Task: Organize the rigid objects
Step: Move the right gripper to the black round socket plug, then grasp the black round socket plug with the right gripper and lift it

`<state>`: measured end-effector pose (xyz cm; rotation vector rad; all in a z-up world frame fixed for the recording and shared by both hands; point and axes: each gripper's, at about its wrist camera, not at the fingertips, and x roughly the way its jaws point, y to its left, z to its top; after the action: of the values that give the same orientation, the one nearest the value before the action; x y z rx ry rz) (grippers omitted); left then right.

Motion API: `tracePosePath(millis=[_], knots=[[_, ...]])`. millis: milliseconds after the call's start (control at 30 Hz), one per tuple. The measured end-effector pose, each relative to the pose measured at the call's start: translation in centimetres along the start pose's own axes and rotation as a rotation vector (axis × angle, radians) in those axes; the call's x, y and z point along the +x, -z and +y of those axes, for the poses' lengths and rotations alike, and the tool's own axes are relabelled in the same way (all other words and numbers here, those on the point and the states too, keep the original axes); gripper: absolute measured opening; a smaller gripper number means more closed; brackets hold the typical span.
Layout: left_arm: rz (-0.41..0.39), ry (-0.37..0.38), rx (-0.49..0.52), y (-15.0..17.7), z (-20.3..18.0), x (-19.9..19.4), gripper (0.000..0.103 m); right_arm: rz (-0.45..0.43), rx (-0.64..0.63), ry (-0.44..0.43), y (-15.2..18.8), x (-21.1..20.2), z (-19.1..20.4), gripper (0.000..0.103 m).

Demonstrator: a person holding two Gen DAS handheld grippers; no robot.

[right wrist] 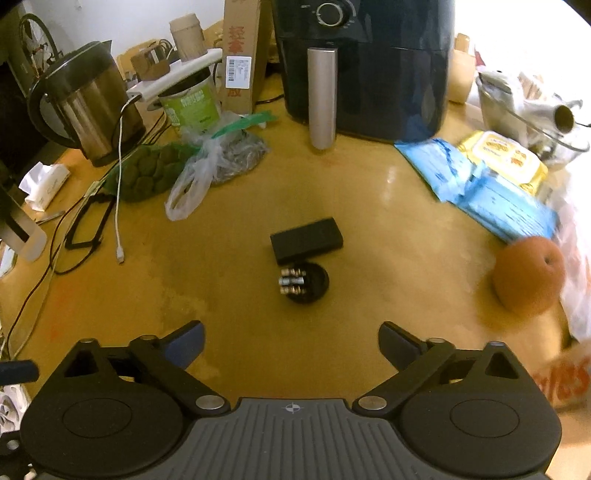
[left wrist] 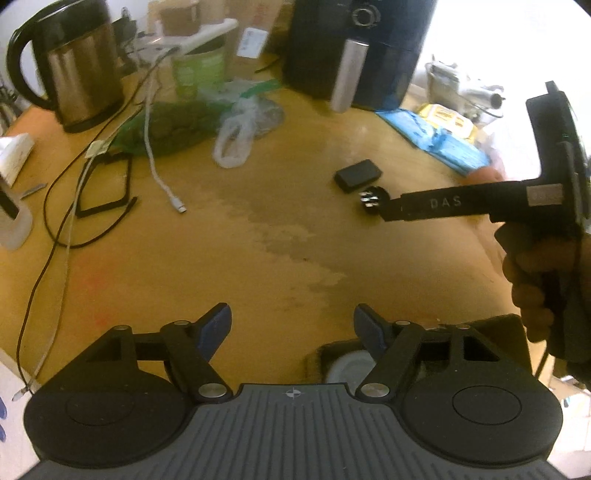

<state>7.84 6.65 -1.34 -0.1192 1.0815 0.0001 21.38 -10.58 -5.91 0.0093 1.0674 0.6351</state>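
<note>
A crowded yellow wooden table (right wrist: pixel 258 350) fills both views. The right gripper (right wrist: pixel 291 343) at the bottom of its frame has its fingers spread wide and holds nothing. So does the left gripper (left wrist: pixel 291 325). Up from the right fingers, mid-frame, sits a small round black dish of batteries (right wrist: pixel 304 282), touching a flat black box (right wrist: pixel 306 240). The batteries look sorted; the box may be next.

Glossy yellow wooden tabletop (right wrist: pixel 369 206) with a darker dull patch at centre, white wall (right wrist: pixel 122 22) at eleven o'clock, strong overexposed daylight (right wrist: pixel 517 37) at two o'clock
</note>
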Motion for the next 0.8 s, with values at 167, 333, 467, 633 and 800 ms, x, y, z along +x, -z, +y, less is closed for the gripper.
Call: tracePosePath(millis=[167, 333, 467, 633, 800], knots=[[0.011, -0.01, -0.042, 0.2, 1.5, 0.0, 0.073, 0.015, -0.007, 0.011, -1.2, 2.4, 0.4, 0.085], [0.03, -0.018, -0.084, 0.5, 2.7, 0.1, 0.073, 0.039, -0.002, 0.031, -2.0, 4.7, 0.3, 0.074], [0.037, -0.021, -0.103, 0.7, 3.3, 0.1, 0.073, 0.045, 0.002, 0.046, -2.5, 6.1, 0.3, 0.066], [0.042, -0.024, -0.115, 0.7, 4.0, 0.1, 0.073, 0.047, 0.017, 0.056, -3.1, 7.2, 0.3, 0.062], [0.047, -0.022, -0.11, 0.4, 4.3, 0.5, 0.073, 0.067, 0.021, 0.069, -3.4, 8.2, 0.3, 0.047]])
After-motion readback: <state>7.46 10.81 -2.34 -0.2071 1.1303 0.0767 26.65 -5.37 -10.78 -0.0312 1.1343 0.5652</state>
